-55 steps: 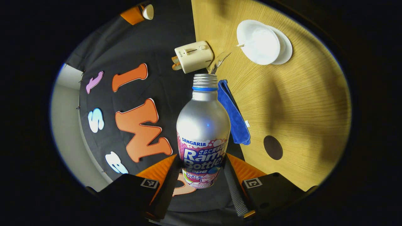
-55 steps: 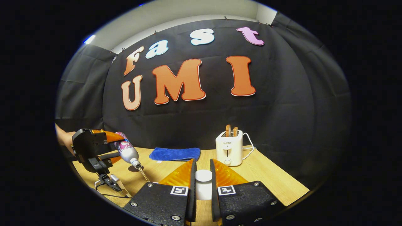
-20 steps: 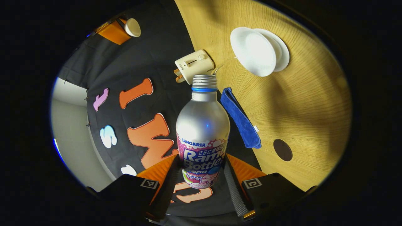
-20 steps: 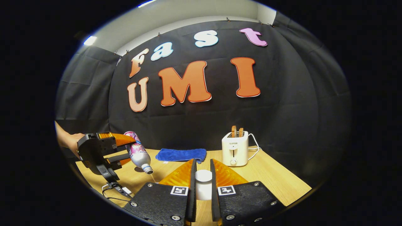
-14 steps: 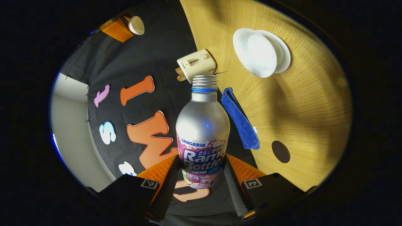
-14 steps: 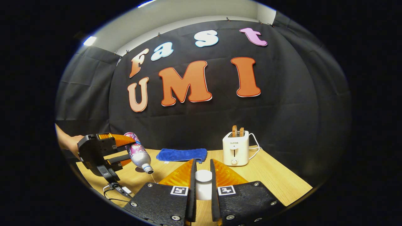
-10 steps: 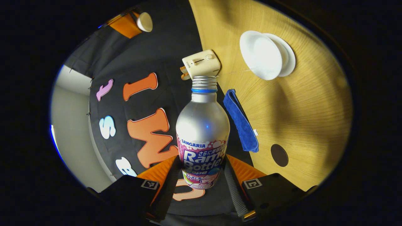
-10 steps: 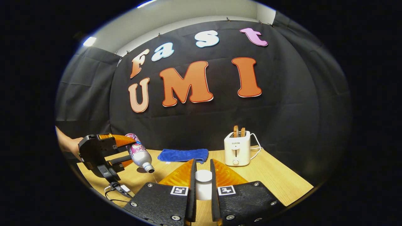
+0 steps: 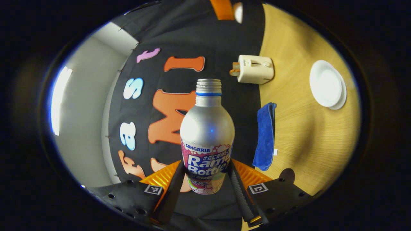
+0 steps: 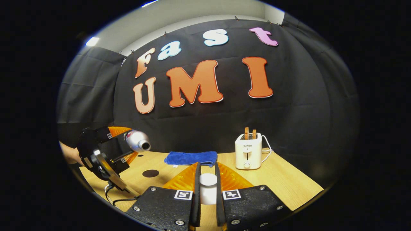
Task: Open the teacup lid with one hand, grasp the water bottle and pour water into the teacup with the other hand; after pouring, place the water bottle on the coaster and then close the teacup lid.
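Wooden table (image 9: 305, 134) carries the open teacup (image 9: 325, 84) at 2 o'clock in the left gripper view, coaster (image 10: 150, 173) near the table's left edge. Left gripper (image 9: 205, 179): fingers narrowed onto the water bottle (image 9: 207, 134), gripping its lower body, uncapped. Right gripper (image 10: 207, 189): fingers pinch the teacup lid (image 10: 208, 187) between them.

the right gripper (image 10: 208, 187) clamps both fingers on the white teacup lid (image 10: 208, 188) above the table's (image 10: 289, 187) near edge. toward the left edge, the left gripper (image 10: 123, 148) holds the water bottle (image 10: 137, 141) roughly level over the dark coaster (image 10: 150, 173). a blue cloth (image 10: 191, 158) and toaster (image 10: 248, 151) sit along the far edge.
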A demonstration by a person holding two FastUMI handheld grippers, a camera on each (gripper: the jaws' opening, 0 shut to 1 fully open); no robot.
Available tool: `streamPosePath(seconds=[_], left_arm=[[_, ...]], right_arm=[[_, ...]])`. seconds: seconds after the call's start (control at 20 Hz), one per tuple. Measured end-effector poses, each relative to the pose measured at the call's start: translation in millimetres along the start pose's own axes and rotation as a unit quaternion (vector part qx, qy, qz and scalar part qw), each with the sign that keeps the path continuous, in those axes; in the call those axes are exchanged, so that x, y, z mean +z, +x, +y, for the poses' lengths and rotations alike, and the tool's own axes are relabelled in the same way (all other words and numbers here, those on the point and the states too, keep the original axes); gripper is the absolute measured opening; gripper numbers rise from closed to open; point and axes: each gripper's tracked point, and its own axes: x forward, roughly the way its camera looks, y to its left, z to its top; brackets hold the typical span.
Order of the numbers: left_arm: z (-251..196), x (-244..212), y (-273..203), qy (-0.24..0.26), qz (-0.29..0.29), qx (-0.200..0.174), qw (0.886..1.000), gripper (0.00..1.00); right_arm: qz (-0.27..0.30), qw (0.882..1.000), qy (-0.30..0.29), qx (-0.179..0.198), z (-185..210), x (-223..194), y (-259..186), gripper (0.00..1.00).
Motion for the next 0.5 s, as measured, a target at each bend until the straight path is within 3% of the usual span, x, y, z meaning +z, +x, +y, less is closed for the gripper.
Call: streamPosePath(seconds=[0.15,0.25,0.35,0.5], left_arm=[[22,-16,4,-0.087,0.018,0.036,0.995,0.82],[36,-29,5,-0.152,0.033,0.054,0.986,0.81],[48,-45,6,-0.226,0.049,0.070,0.970,0.81],[64,-70,11,-0.329,0.068,0.090,0.938,0.81]], right_arm=[[0.002,1.000,-0.006,0.009,15,0,6,0.20],[0.004,1.000,-0.013,0.013,25,0,10,0.20],[0.004,1.000,-0.015,0.018,34,-1,14,0.20],[0.007,0.999,-0.019,0.025,49,-5,21,0.20]])
